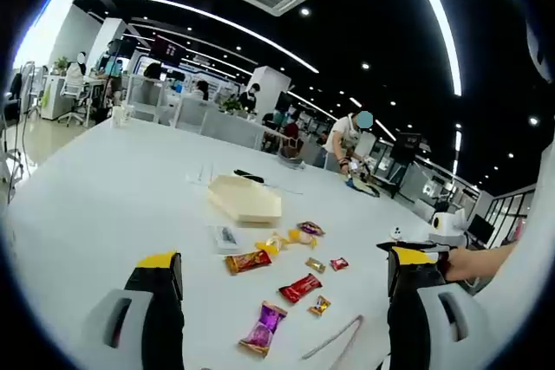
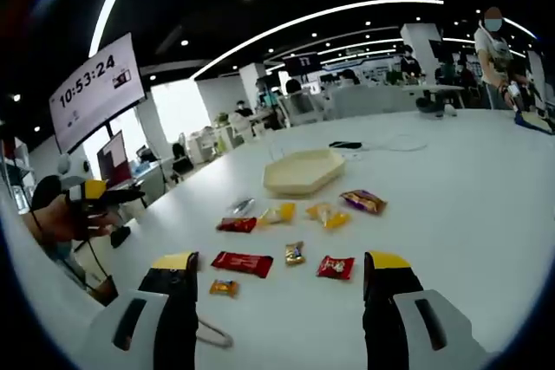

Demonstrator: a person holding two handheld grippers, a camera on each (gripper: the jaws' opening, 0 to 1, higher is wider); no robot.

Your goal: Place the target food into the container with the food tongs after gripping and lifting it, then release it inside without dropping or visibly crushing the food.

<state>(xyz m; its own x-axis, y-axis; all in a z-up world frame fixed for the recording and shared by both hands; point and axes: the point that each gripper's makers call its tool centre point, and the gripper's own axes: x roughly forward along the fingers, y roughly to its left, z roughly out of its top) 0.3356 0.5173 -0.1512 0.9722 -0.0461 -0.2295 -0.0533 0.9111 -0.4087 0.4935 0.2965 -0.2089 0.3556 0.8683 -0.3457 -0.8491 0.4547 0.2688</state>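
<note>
A beige, shallow container (image 1: 245, 198) (image 2: 303, 171) sits in the middle of the white table (image 1: 104, 188) (image 2: 468, 188). Several wrapped snacks lie in front of it: a purple packet (image 1: 264, 328), a long red one (image 1: 300, 288) (image 2: 243, 262), yellow ones (image 1: 299, 236) (image 2: 328, 214) and small red and gold ones (image 2: 336, 267). Metal food tongs (image 1: 334, 338) (image 2: 212, 333) lie flat on the table near the snacks. My left gripper (image 1: 284, 266) and right gripper (image 2: 280, 262) both stand open above the table, holding nothing. The left gripper (image 2: 91, 195) also appears far left, in a hand.
A clear flat packet (image 1: 225, 237) (image 2: 243, 205) lies beside the container. A dark item and a cable (image 2: 347, 145) lie behind it. People sit and stand at desks (image 1: 217, 119) beyond the table. A person's hand (image 1: 475, 262) is at the right edge.
</note>
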